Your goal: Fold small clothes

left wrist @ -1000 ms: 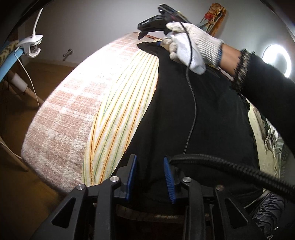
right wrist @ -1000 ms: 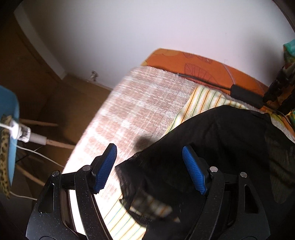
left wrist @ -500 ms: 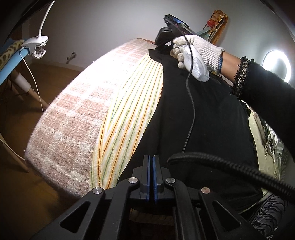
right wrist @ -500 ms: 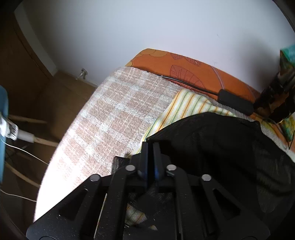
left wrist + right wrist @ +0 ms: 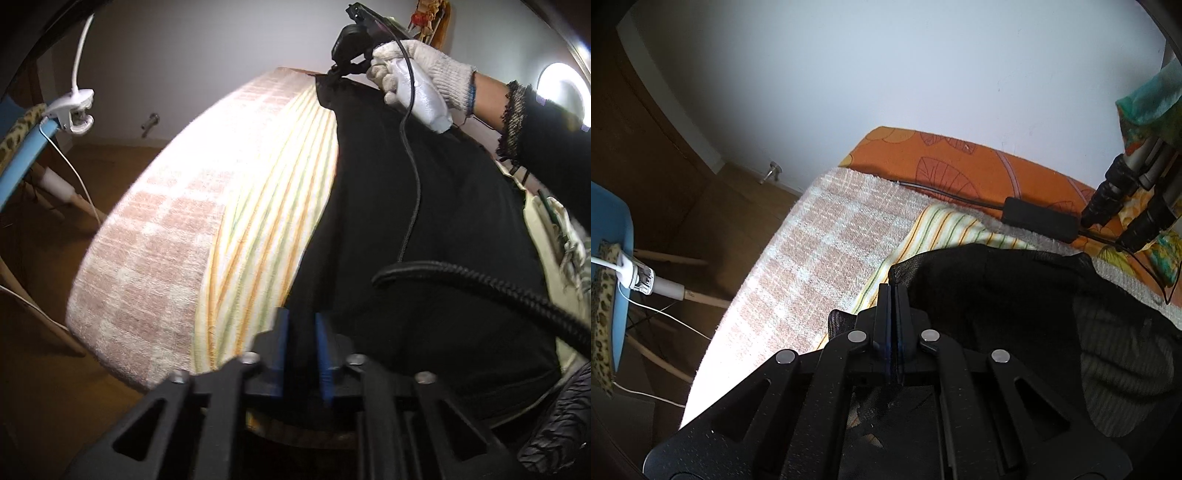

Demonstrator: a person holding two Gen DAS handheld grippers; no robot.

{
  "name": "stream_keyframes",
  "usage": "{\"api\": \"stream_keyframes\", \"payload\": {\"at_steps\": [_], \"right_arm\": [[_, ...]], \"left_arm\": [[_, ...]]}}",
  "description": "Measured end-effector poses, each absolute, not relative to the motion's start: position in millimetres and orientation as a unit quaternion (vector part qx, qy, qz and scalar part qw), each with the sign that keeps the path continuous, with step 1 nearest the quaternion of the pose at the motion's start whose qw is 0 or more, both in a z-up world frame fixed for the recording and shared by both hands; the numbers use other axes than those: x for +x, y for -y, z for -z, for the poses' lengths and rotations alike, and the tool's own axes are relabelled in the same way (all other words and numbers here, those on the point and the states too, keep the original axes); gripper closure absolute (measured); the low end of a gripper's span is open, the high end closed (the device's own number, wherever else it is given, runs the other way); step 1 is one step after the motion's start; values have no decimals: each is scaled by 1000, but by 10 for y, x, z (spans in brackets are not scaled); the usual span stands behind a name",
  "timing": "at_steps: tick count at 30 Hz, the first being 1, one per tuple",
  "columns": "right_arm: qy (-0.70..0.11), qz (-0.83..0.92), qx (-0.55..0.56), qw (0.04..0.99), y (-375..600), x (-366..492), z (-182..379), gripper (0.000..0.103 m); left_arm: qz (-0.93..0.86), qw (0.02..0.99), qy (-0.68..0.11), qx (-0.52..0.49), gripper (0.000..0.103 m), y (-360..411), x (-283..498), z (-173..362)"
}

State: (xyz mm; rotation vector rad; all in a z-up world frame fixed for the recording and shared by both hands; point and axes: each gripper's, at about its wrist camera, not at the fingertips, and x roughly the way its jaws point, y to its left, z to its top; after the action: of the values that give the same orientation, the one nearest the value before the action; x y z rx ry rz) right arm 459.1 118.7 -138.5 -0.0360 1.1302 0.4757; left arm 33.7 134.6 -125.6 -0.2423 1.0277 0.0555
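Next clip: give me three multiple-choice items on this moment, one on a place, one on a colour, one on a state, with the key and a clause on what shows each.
1. Where does the black garment lie?
A. on the floor
B. on the striped towel
C. on the blue chair

2. What colour is the glove on the person's hand?
A. white
B. red
C. black

3. How does the right gripper stand?
A. wide open above the cloth
B. out of sight
C. shut on the garment's edge

Key: 1 B, the garment overlaps the towel's stripes; 2 A, a white knit glove shows in the left wrist view; 3 C, the blue pads meet with black fabric pinched between them.
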Motion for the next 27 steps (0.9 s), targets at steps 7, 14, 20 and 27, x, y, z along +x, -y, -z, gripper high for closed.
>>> {"api": "stream_keyframes", "payload": {"at_steps": [7,14,20,27], "right_arm": [[-516,-233,11,824,-961,4604,1220,101],[-497,-235,28,835,-498,4549,1058,101],[-482,-222,44,847,45,4498,997,101],[-483,-186,54,854,662,4470,1131,101]], "left_arm": [[11,881,-449,-146,103,-1310,282,1027],[77,885,-432,-155,103,-1085,267,834],[130,878,-439,-140,103,-689,328,810],[187,855,-467,-124,103,-151,376,995]]}}
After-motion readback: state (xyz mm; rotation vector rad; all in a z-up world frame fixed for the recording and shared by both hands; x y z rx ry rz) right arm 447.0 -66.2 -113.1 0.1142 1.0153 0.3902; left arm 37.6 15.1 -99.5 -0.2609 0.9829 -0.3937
